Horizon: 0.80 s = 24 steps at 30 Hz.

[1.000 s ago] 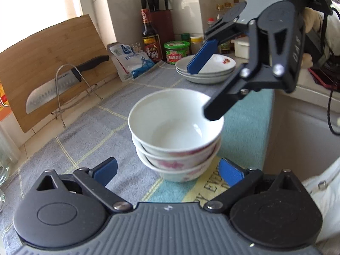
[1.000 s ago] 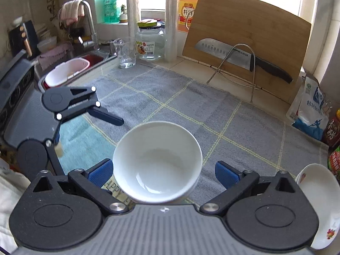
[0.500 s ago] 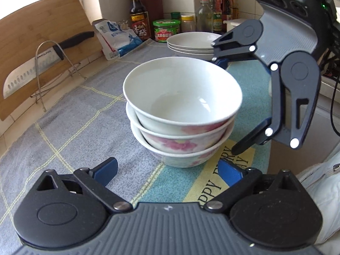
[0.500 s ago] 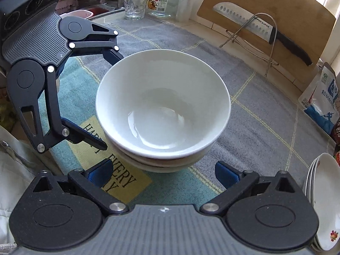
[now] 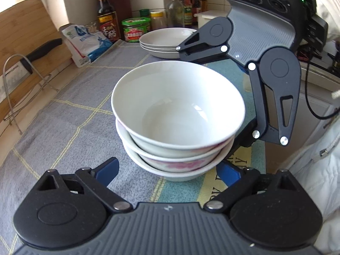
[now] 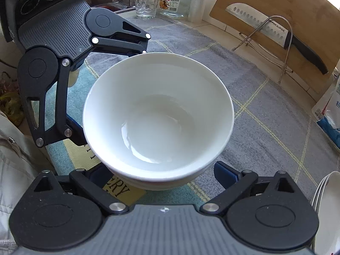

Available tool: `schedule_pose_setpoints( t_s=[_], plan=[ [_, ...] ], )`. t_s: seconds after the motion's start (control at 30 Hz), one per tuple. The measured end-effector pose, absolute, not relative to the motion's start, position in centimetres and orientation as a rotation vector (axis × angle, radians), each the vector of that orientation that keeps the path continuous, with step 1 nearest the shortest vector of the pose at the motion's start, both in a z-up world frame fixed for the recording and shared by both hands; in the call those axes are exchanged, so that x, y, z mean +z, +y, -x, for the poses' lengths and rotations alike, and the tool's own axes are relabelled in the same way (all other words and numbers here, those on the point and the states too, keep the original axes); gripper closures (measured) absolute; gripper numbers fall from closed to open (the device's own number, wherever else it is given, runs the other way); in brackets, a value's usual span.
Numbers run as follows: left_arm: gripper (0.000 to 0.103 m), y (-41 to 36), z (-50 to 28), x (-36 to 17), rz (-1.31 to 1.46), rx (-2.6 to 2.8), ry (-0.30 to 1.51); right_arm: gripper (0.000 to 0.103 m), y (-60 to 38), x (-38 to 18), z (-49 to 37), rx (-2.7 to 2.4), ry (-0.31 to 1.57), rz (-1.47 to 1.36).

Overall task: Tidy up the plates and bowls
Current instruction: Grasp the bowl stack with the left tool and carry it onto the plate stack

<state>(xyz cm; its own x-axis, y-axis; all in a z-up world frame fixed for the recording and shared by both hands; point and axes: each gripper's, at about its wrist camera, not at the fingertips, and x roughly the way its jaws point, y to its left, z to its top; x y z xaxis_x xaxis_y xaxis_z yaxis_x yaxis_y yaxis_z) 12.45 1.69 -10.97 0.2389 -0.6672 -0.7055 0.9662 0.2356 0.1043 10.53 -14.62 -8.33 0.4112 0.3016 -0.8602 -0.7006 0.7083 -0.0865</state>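
Three white bowls with pink flowers are stacked [image 5: 178, 114] on a grey checked cloth [image 5: 74, 116], upright and nested. My left gripper [image 5: 167, 171] reaches in low from one side, its blue pads [image 5: 106, 170] on either side of the bottom bowl. Its jaws are closing, with a gap still showing at the left pad. My right gripper [image 6: 160, 174] comes from the opposite side and straddles the same bowl stack [image 6: 158, 116]. Its jaws are closing too, and the pads do not visibly press. A stack of white plates [image 5: 167, 40] sits further back.
A wooden cutting board with a knife on a wire rack [image 6: 276, 27] leans at the wall. Bottles and jars [image 5: 136, 29] and a blue-white bag [image 5: 87, 40] stand behind the plates. A glass [image 6: 146, 2] stands near the sink. A white sleeve [image 5: 318, 170] is at the right.
Both grippers have dropped and closed in on the bowl stack. The right one was above it and now flanks it. The left gripper's pads have drawn nearer together.
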Motion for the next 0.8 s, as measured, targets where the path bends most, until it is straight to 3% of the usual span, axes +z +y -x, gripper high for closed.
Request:
schedule_pose_setpoints(
  t_s=[0.2, 0.8],
  plan=[
    [0.009, 1.5, -13.1, -10.9, -0.635, -1.294, 0.605, 0.008, -14.5, -8.2, -11.0, 0.708, 0.973, 0.480],
    [0.016, 1.0, -13.8, -10.5, -0.694, -1.409, 0.597, 0.013, -14.7, -8.0, -11.5, 0.761, 1.009, 0.454]
  ],
)
